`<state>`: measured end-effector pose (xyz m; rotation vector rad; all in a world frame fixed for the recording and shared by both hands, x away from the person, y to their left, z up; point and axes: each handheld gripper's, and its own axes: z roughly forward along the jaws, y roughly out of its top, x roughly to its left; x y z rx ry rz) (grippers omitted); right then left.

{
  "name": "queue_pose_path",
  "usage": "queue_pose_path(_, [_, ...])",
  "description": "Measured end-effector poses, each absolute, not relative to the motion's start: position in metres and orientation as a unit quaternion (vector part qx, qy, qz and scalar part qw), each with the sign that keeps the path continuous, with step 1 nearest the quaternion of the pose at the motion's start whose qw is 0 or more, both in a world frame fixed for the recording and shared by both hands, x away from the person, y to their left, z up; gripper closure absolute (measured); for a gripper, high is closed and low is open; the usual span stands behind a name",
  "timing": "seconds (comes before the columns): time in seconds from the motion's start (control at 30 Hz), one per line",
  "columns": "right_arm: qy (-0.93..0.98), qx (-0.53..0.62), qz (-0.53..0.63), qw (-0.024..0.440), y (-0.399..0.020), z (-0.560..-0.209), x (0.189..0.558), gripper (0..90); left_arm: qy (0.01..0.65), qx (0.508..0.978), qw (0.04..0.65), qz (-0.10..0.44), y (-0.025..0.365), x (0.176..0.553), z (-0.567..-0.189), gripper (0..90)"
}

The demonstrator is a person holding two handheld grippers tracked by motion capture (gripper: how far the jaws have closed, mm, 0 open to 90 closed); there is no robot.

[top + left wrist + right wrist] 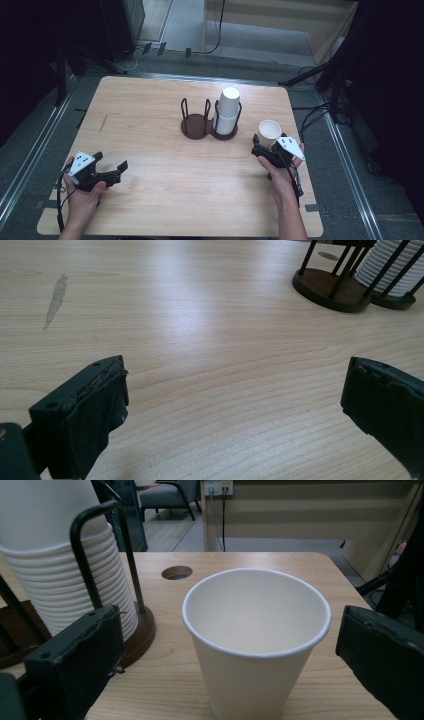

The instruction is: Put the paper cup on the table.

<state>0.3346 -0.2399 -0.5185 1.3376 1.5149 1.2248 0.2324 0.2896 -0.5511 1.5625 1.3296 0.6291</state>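
Right gripper view showed a single white paper cup (256,640) standing upright on the wooden surface (320,690), mouth up and empty, between the right tongs (230,665), whose jaws stood wide apart with a clear gap to the cup wall on each side. So the right tongs held nothing; the cup rested on its own base. Just left of it in that view rose the stack of cups (55,560) inside the dark wire holder (95,570).

The step in hand looked like letting the cup go beside the holder. To do that well, the right tongs needed to draw straight back along their own line with the jaws kept wide, so that neither pad brushed the light cup and tipped it, and the hand needed to stay clear of the holder's wire upright.

From the high view came what the close view could not give: the cup (269,131) stood near the surface's right edge, just right of the two-ring holder (210,122), whose left ring was empty. It also placed the left tongs (111,167) well apart at the near left. The left gripper view confirmed these were open over bare wood, holding nothing, with a pale scuff mark (56,299) on the grain.
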Motion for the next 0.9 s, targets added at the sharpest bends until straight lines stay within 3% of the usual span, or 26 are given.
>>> queue_pose_path(0.53, [0.597, 0.505, 0.494, 0.381, -0.241, -0.500, 0.294, 0.0, 0.544, 0.640, 0.478, 0.258, 0.290, 0.232, -0.551, 0.0])
queue_pose_path(0.9, [0.596, 0.508, 0.491, 0.381, -0.251, -0.506, 0.273, 0.0, 0.544, 0.639, 0.479, 0.258, 0.290, 0.232, -0.551, 0.0])
